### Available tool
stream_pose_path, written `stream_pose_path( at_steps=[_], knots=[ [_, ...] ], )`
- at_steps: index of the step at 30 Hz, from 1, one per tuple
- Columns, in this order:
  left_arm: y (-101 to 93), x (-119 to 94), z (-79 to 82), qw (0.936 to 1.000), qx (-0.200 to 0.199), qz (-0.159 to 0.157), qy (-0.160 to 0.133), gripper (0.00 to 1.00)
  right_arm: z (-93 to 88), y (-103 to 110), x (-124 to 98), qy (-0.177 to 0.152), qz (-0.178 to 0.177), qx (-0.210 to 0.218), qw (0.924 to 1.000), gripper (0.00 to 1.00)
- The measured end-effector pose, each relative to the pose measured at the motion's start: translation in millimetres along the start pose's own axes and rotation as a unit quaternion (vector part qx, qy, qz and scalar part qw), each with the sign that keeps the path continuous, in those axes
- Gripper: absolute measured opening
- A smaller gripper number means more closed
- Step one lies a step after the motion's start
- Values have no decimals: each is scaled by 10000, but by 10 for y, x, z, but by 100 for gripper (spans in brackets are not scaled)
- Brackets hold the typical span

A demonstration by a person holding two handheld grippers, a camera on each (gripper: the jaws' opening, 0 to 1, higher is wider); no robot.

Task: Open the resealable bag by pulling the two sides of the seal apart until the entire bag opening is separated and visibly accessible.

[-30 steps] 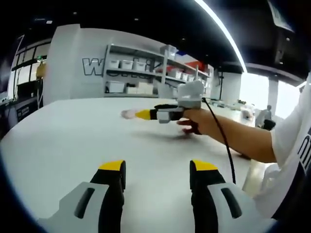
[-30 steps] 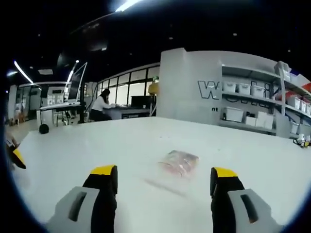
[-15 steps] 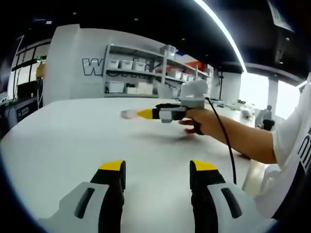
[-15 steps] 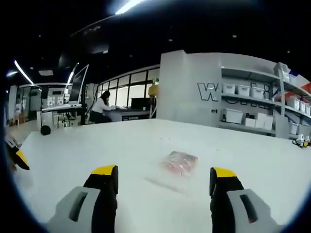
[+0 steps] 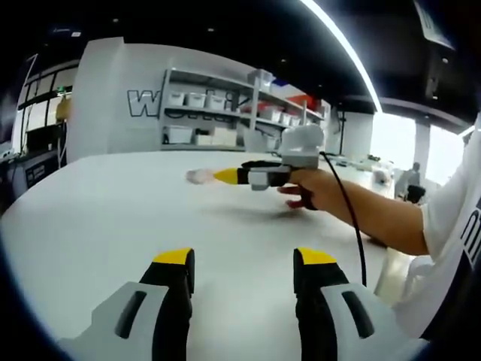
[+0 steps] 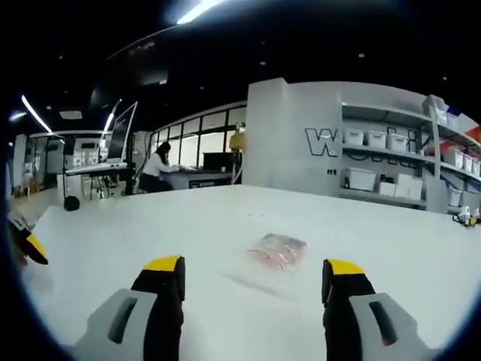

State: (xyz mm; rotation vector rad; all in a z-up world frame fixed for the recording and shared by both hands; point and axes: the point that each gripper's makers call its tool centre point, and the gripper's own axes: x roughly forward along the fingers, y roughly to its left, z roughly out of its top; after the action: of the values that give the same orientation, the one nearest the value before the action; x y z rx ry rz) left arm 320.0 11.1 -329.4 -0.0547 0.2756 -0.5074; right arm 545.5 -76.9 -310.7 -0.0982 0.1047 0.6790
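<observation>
A small clear resealable bag [image 6: 277, 251] with reddish contents lies flat on the white table [image 6: 188, 226], ahead of my right gripper [image 6: 252, 271], whose jaws stand open and empty short of it. In the left gripper view the same bag [image 5: 198, 177] is a pale blur far across the table, just beyond the yellow tip of the right gripper [image 5: 225, 177], which a hand holds. My left gripper [image 5: 242, 263] is open over bare table, well back from the bag. Its yellow tip [image 6: 28, 248] peeks in at the left edge of the right gripper view.
Shelving with white bins [image 5: 218, 113] stands behind the table against a grey wall. A person's forearm [image 5: 376, 214] and a black cable reach in from the right. A seated person [image 6: 156, 167] works at a desk far off.
The right gripper has drifted slightly to the right in the left gripper view; the bag has not moved and both grippers stay open.
</observation>
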Motion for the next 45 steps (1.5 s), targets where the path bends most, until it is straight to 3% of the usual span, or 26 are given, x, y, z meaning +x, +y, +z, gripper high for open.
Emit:
stream_pose_path(
  at_steps=[45],
  knots=[
    [-36,3,2,10000,6,-18,-6,53,3,139,-279,-49,42,63,10000,68]
  ],
)
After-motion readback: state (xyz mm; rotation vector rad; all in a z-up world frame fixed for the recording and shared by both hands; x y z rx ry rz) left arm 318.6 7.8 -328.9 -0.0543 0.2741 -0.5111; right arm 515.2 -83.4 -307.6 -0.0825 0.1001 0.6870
